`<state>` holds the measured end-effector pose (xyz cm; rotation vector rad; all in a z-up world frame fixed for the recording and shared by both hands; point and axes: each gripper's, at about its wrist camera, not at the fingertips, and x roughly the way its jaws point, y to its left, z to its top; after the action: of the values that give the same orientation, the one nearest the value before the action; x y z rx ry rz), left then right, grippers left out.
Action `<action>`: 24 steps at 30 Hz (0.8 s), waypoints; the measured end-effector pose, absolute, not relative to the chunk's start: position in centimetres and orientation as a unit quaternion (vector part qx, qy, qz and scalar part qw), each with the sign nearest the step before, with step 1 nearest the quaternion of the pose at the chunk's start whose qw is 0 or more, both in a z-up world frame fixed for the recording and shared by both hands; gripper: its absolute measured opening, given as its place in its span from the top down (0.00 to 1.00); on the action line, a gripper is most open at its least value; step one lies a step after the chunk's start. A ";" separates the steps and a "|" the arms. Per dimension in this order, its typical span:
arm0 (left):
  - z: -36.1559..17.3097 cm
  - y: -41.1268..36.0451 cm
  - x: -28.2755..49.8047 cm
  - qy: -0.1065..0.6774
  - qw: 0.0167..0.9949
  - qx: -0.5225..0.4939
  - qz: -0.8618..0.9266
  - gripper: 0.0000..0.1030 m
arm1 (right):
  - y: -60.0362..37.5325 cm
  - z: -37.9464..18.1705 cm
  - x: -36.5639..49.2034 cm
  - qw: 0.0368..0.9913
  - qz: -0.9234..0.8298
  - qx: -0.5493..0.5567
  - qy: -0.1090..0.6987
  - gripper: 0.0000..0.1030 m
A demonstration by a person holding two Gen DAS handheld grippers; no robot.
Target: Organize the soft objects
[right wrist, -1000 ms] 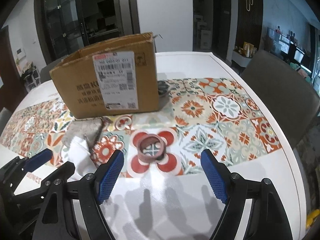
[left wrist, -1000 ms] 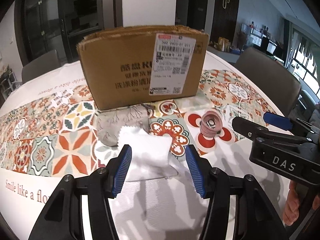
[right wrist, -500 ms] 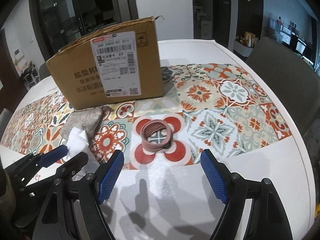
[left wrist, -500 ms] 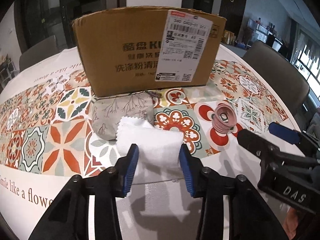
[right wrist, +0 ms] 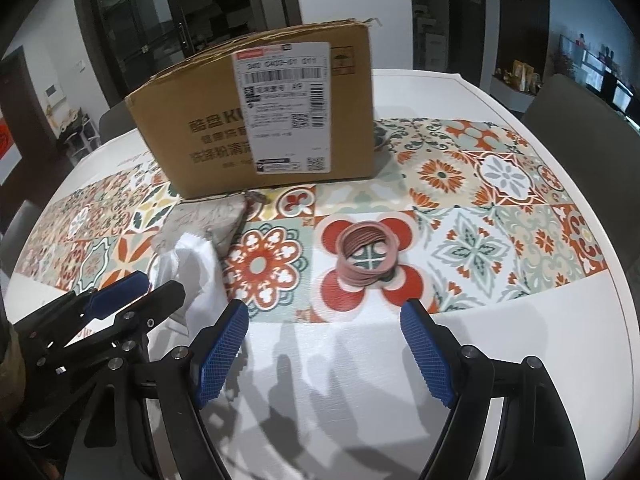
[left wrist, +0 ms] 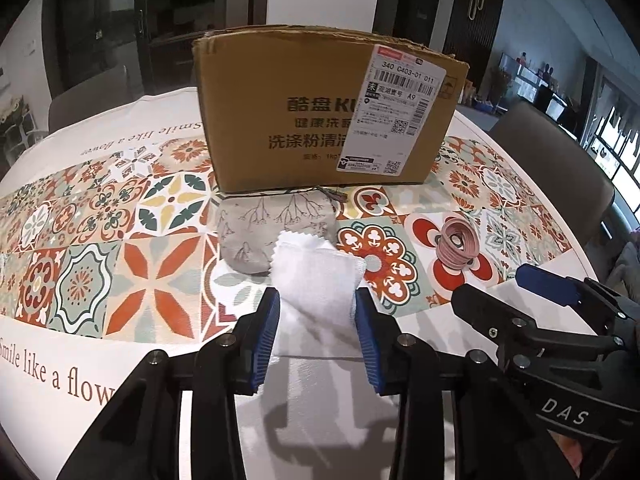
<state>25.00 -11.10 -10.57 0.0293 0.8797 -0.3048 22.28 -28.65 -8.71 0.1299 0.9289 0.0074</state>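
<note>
We see the left tool (left wrist: 316,320) pinching a white cloth (left wrist: 316,280) just above the worktop (left wrist: 440,320), beside a grey pouch (left wrist: 256,228). Right tool (right wrist: 324,344) spread wide before pink bands (right wrist: 368,256).

Cardboard box (left wrist: 320,120): one
White cloth (left wrist: 318,280): one
Grey printed pouch (left wrist: 260,224): one
Pink ring stack (right wrist: 367,254): one coil; bands within too fine to count
Grippers: two, left gripper (left wrist: 316,336) and right gripper (right wrist: 326,354)
Table (right wrist: 520,340): one
Chairs: at least two, edges unclear
</note>
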 end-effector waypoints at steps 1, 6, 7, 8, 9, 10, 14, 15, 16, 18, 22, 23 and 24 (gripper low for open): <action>-10.6 -10.8 25.0 0.424 0.893 0.009 -0.153 0.71 | -28.4 -8.7 22.3 0.892 0.006 0.061 0.448 0.23; -11.0 -9.7 25.3 0.427 0.886 -0.018 -0.180 0.91 | -26.8 -8.9 22.7 0.889 0.030 0.059 0.453 0.24; -11.0 -9.4 25.3 0.428 0.885 -0.025 -0.182 0.91 | -26.6 -8.9 22.7 0.888 0.035 0.061 0.454 0.25; -11.1 -9.1 25.4 0.429 0.884 -0.031 -0.183 0.92 | -26.3 -9.0 22.9 0.887 0.038 0.063 0.455 0.26; -11.3 -8.7 25.4 0.429 0.884 -0.034 -0.182 0.93 | -25.9 -9.1 23.0 0.886 0.044 0.065 0.458 0.28; -11.3 -8.5 25.4 0.428 0.884 -0.035 -0.182 0.93 | -25.7 -9.1 23.1 0.884 0.048 0.066 0.459 0.29; -11.6 -7.4 25.5 0.431 0.883 -0.044 -0.181 0.94 | -24.2 -9.7 23.9 0.879 0.072 0.064 0.467 0.33; -11.7 -7.1 25.5 0.431 0.883 -0.046 -0.181 0.94 | -23.9 -9.8 24.1 0.877 0.079 0.066 0.470 0.35; -11.7 -6.9 25.4 0.431 0.883 -0.046 -0.181 0.94 | -23.6 -10.0 24.4 0.875 0.084 0.067 0.472 0.37; -11.8 -6.5 25.5 0.432 0.882 -0.048 -0.182 0.94 | -23.1 -10.3 24.9 0.871 0.092 0.065 0.477 0.40; -12.0 -5.9 25.8 0.434 0.881 -0.057 -0.182 0.94 | -22.2 -11.4 26.1 0.859 0.109 0.072 0.496 0.48; -12.0 -5.8 25.8 0.433 0.881 -0.057 -0.181 0.94 | -21.9 -11.7 26.4 0.856 0.110 0.069 0.500 0.49; -12.0 -5.7 25.9 0.433 0.881 -0.057 -0.182 0.94 | -21.7 -12.0 26.6 0.854 0.111 0.068 0.504 0.52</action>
<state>25.87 -5.74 -11.97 -0.1186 0.9016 -0.3786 26.63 -21.73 -12.02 0.1433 1.0607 0.2337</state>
